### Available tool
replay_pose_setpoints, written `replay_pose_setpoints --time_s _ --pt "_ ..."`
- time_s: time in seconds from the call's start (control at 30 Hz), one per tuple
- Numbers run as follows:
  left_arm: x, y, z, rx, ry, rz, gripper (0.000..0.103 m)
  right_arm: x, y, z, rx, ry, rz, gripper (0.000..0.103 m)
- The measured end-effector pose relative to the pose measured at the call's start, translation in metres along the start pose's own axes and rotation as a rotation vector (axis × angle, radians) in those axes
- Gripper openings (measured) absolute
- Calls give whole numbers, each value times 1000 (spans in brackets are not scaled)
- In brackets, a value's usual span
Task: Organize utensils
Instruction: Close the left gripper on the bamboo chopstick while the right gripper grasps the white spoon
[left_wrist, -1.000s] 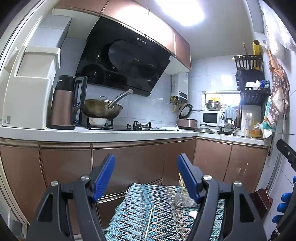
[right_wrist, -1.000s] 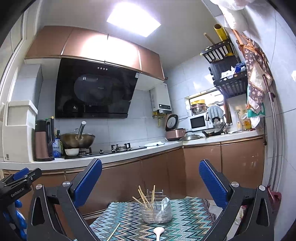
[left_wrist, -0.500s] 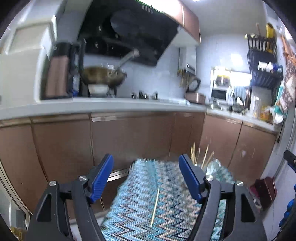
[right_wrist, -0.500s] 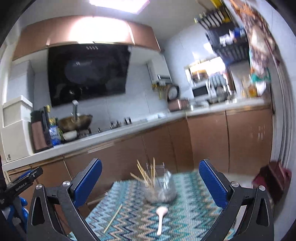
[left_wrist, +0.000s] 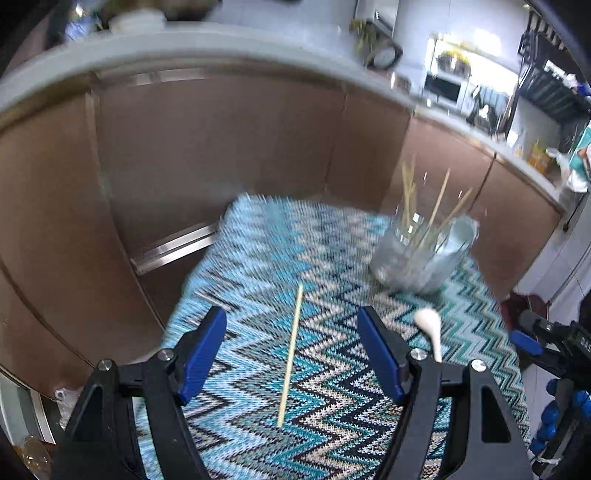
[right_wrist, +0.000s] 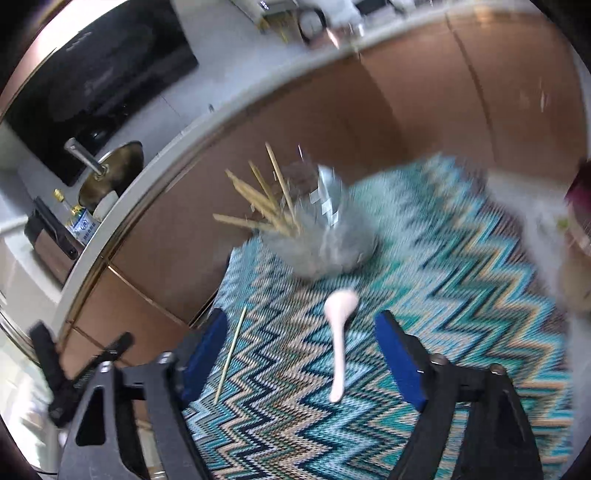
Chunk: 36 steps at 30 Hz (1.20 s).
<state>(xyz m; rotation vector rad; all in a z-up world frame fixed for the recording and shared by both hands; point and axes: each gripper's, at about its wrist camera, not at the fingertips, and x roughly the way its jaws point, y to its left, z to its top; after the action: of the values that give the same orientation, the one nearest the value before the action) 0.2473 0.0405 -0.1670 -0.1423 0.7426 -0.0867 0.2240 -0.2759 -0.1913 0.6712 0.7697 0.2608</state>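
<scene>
Step in hand: the approach. Both grippers are aimed down at the loose utensils on the desk (left_wrist: 332, 387), which is covered in a zigzag cloth; nothing is lifted yet.

Landmark: the glass holder (left_wrist: 417, 254), standing on the far part of the cloth, already bristling with chopsticks and a pale spoon.

Chopstick: a single loose chopstick (left_wrist: 291, 354) lies flat on the cloth, on the near side of the glass holder and to its left, well apart from it.

Spoon: a white spoon (right_wrist: 339, 343) lies flat just in front of the glass holder, bowl toward it, handle pointing back toward the camera.

Left gripper: the left gripper (left_wrist: 291, 354) is wide and empty. In its own view the chopstick runs lengthwise through the gap between the blue pads, touching neither.

Right gripper: the right gripper (right_wrist: 303, 354) has just been closing, yet its jaws are still apart and grip nothing. The spoon's handle lies in the gap between them; the pads are clear of it.

Next move, as I judge it: each gripper must drop to cloth level and close across its utensil. A thin stick and a slim handle lying flat both call for low, well-centred pads. Then each goes up and into the glass holder.

Caution: both views are blurred, so exact heights above the cloth cannot be told.
</scene>
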Motion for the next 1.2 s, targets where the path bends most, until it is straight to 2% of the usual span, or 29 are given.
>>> replay_pose_setpoints --time_s 0.1,0.23,0.4,0.63,0.7,0.9,1.03,1.2 --pt "40 4 5 -2 102 -35 71 36 -21 8 64 94 41 72" --pt "77 7 8 -13 188 -73 71 72 -41 16 121 182 76 68" --pt "105 5 12 -10 231 -86 70 111 -61 25 175 260 111 63" --pt "132 2 17 16 285 -103 66 144 -70 29 206 322 162 58" --pt "140 2 18 22 303 -107 58 150 -70 29 202 335 170 56" --pt "160 -1 20 54 353 -113 45 161 -67 36 179 365 163 48" --pt "166 -3 23 77 371 -115 41 167 -65 40 167 375 160 27" --pt "172 0 24 77 380 -118 41 177 -50 38 139 392 190 23"
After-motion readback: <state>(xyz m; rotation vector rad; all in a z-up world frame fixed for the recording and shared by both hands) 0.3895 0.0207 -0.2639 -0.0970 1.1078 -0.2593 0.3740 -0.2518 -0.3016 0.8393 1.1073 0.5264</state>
